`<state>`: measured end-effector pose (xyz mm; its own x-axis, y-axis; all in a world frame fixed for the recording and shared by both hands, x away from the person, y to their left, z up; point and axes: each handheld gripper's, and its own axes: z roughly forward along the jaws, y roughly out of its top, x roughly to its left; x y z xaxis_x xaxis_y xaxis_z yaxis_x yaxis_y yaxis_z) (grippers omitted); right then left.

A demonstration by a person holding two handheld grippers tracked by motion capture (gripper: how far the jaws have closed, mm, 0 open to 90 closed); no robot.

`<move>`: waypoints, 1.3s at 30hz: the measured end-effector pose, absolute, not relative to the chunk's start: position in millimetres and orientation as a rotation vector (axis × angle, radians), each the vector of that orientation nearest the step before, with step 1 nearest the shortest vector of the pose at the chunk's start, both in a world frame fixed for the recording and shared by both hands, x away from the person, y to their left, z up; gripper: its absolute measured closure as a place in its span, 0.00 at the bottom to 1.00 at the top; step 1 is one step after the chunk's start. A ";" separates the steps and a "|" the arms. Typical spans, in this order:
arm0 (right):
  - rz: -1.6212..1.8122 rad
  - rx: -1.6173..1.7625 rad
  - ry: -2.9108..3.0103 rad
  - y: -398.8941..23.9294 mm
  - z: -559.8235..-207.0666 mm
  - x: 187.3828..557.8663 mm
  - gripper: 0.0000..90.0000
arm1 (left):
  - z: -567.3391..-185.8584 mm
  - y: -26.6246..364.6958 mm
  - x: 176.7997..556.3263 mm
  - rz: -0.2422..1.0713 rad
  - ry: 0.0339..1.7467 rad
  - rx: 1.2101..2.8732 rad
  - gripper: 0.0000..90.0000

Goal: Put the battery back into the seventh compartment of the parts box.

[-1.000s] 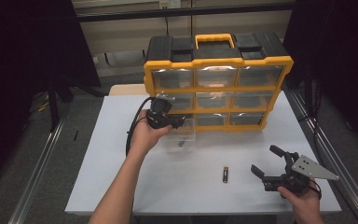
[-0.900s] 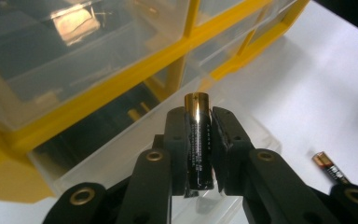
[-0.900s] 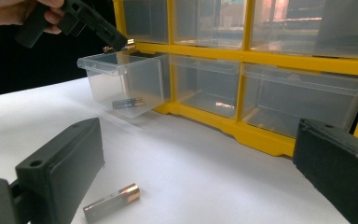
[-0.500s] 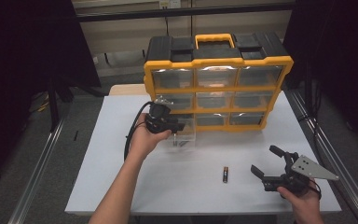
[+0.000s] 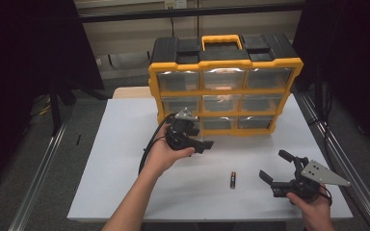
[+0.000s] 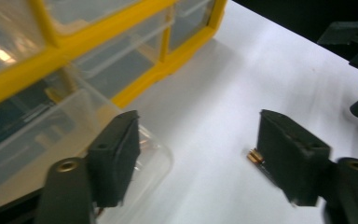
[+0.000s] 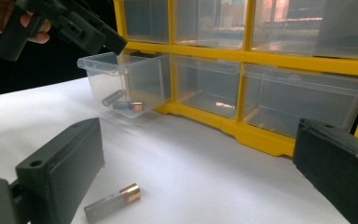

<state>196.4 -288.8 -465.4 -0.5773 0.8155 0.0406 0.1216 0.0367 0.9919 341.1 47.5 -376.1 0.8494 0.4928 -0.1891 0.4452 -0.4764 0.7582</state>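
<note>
A yellow organizer [image 5: 224,91] with clear drawers stands at the back of the white table [image 5: 120,163]. Its bottom-left drawer [image 7: 126,77] is pulled out and holds two batteries [image 7: 121,101]. My left gripper [image 5: 200,142] hovers open just in front of that drawer [image 6: 51,140], nothing between its jaws [image 6: 203,163]. Another battery [image 5: 232,179] lies loose on the table in front. My right gripper [image 5: 272,164] is open low at the front right, and the loose battery [image 7: 112,198] lies near its left jaw.
Dark floor and metal rails [image 5: 38,183] flank the table on both sides. A black cable [image 5: 149,144] loops from the left gripper across the table. The other organizer drawers [image 7: 303,100] are pushed in.
My left gripper has drawn back from the pulled-out drawer, shifting right and toward the table's front. The right gripper and the loose battery have stayed put.
</note>
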 end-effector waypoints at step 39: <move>1.586 0.952 1.760 -288.2 -465.3 196.2 0.02 | -414.8 0.1 297.5 -0.004 0.540 2.223 0.14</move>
